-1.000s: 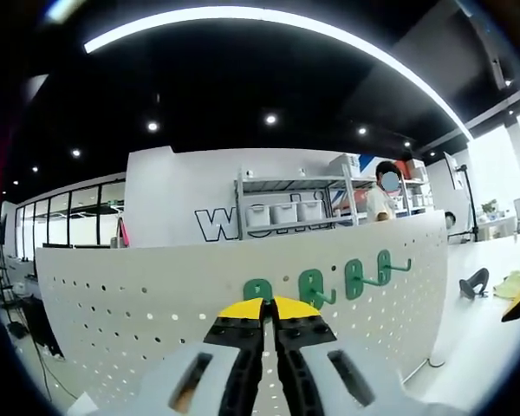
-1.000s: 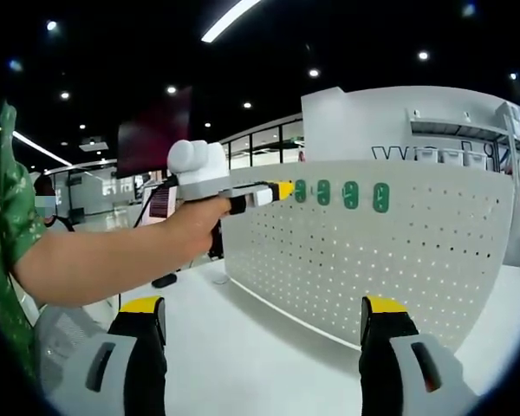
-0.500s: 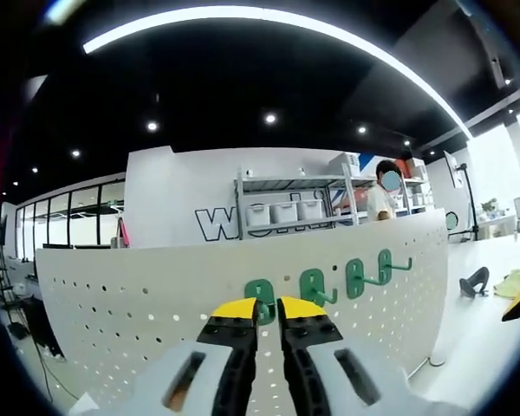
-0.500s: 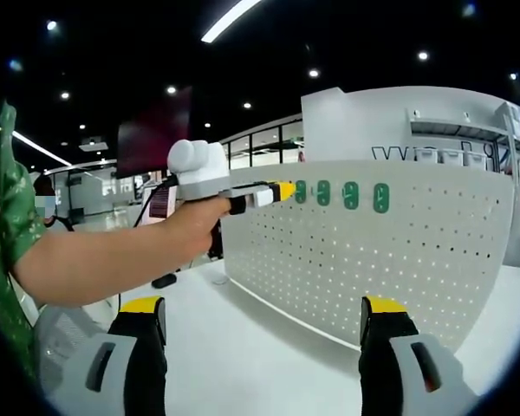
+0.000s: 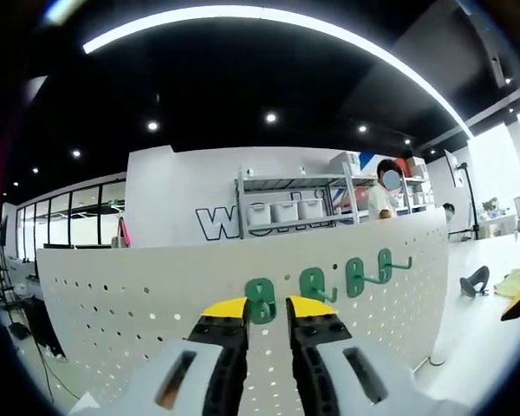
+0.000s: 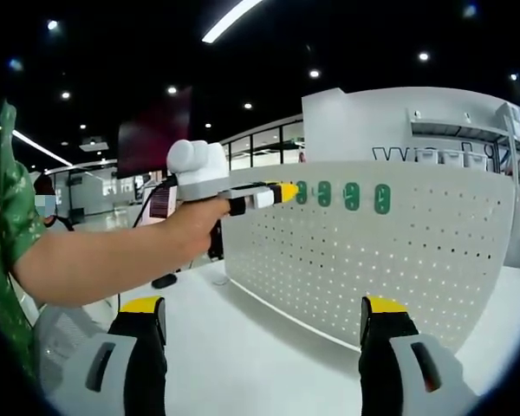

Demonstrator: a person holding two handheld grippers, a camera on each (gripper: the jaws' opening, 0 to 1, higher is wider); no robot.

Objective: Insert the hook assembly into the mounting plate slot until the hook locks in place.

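A white pegboard mounting plate (image 5: pixel 113 303) stands upright on the table. Several green hook assemblies hang in a row near its top edge. My left gripper (image 5: pixel 268 307) is open, its yellow-tipped jaws standing a little apart on either side of the leftmost green hook (image 5: pixel 260 299), which sits on the plate. In the right gripper view the left gripper (image 6: pixel 277 192) is held level at the plate (image 6: pixel 373 260), just left of the leftmost hook (image 6: pixel 301 191). My right gripper (image 6: pixel 262 305) is wide open low over the table with nothing between its jaws.
The person's forearm (image 6: pixel 95 260) reaches across from the left. A black object (image 5: pixel 474 282) and a yellow-green cloth (image 5: pixel 511 284) lie on the white table (image 6: pixel 243 347) to the right of the plate. Shelves with bins (image 5: pixel 286 211) and a person (image 5: pixel 383 195) are behind it.
My left gripper's jaws have parted from shut to open, uncovering the leftmost green hook between them. The right gripper has not moved.
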